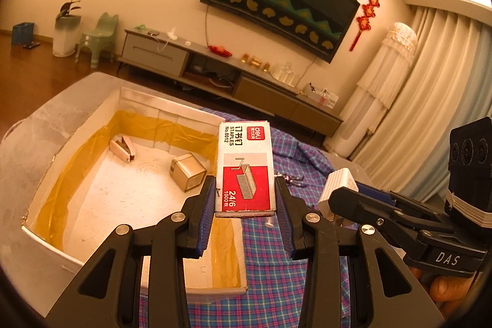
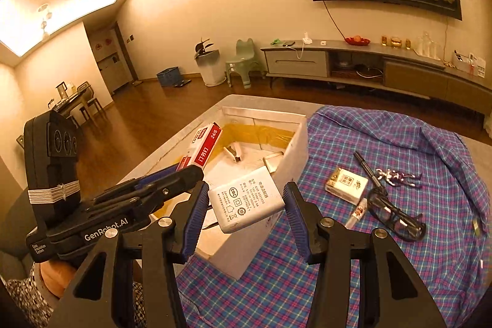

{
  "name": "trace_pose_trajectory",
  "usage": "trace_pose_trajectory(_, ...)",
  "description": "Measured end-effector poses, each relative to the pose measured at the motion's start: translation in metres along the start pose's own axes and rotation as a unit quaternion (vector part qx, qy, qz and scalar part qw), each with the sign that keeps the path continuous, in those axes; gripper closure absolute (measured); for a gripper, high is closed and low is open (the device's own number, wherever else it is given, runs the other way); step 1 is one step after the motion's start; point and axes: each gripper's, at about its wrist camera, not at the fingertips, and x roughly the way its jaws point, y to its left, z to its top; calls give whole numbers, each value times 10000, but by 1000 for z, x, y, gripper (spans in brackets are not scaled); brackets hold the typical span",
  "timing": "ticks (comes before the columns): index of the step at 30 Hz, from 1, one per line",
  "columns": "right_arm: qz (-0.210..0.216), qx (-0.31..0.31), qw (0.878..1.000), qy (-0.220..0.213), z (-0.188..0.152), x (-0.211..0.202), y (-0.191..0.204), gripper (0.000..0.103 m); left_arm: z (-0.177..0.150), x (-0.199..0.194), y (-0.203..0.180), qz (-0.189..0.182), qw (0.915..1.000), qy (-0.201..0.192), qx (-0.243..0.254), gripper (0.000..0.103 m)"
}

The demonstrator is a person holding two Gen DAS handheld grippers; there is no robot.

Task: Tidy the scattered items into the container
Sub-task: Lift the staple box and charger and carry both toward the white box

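- Two grippers are showing, one in each of your hands, both hanging over the near end of the box (image 1: 77, 125).
- Your left gripper (image 1: 244, 202) is pinching the staple box (image 1: 244, 165) across its narrow sides, both blue pads pressing on it, the red-and-white face turned up toward the camera.
- The staple box is hanging above the box's near right corner, with its printed top end pointing away from you.
- Your right gripper (image 2: 246, 206) is holding the charger (image 2: 246, 199), a white block with grey print on its face.
- The left pad is touching the charger's edge; on the other side a gap seems to be showing between the charger and the right pad, so how firmly you are gripping it I cannot tell.
- The charger is hovering over the box's near wall (image 2: 292, 152), tilted, not yet inside.
- Inside the box, a small stapler (image 1: 123, 148) is lying near the far left corner and a beige cube (image 1: 187, 171) is sitting tilted toward the right wall, the two well apart.
- On the plaid cloth (image 2: 384, 251) to the right of the box, several things are still lying out: a small white pack (image 2: 346, 185), a dark pen (image 2: 367, 171), a silver figurine (image 2: 396, 176), glasses (image 2: 395, 217) and a thin tube (image 2: 356, 212) just beside the glasses.
- The pen's near end is touching the glasses, and the figurine is lying just beside the pen.
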Motion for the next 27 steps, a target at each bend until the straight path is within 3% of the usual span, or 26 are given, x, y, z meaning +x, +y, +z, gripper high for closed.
trace_pose_trajectory(27, 296, -535, 9978, 255, 34, 48, 29, 51, 11, 7, 47, 86, 9978, 121, -643, 65)
